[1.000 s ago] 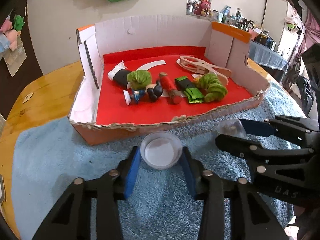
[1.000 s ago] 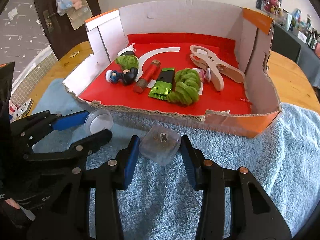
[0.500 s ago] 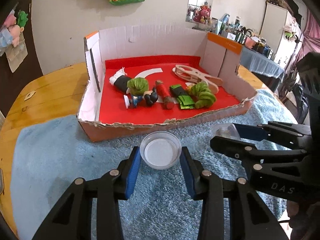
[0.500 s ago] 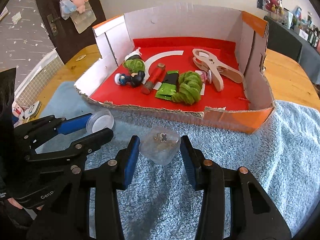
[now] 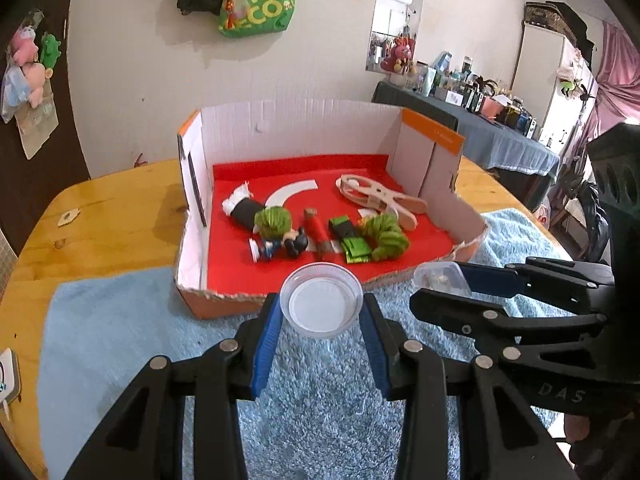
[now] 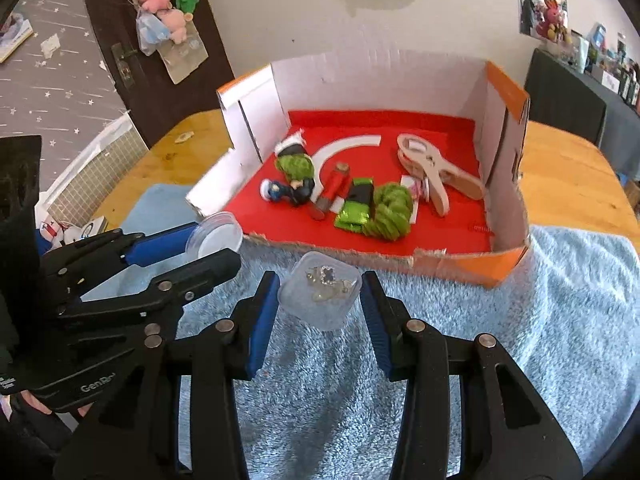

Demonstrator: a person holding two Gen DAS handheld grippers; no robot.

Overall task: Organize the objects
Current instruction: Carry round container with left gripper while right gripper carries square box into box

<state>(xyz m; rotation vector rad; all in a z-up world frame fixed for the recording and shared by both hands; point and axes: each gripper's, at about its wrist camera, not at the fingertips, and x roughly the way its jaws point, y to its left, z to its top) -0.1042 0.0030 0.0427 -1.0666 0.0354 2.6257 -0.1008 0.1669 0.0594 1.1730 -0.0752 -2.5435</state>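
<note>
My left gripper [image 5: 322,312] is shut on a round clear lid [image 5: 322,300], held above the blue towel in front of the box. It also shows in the right wrist view [image 6: 216,236]. My right gripper [image 6: 320,300] is shut on a small clear square case [image 6: 320,294] with small trinkets inside; the case also shows in the left wrist view [image 5: 440,278]. Behind both stands an open cardboard box [image 5: 304,136] with a red floor, holding toy figures [image 5: 276,232], a red tube [image 5: 316,232], green yarn [image 5: 386,234] and a wooden clip [image 5: 380,196].
A blue fluffy towel [image 5: 120,328] covers the near part of the wooden table [image 5: 112,216]. A small wooden piece [image 5: 68,216] lies at far left. The box's near edge [image 6: 360,254] is low and torn.
Both grippers have risen and pulled back from the box, each still holding its object. The box now looks smaller and farther.
</note>
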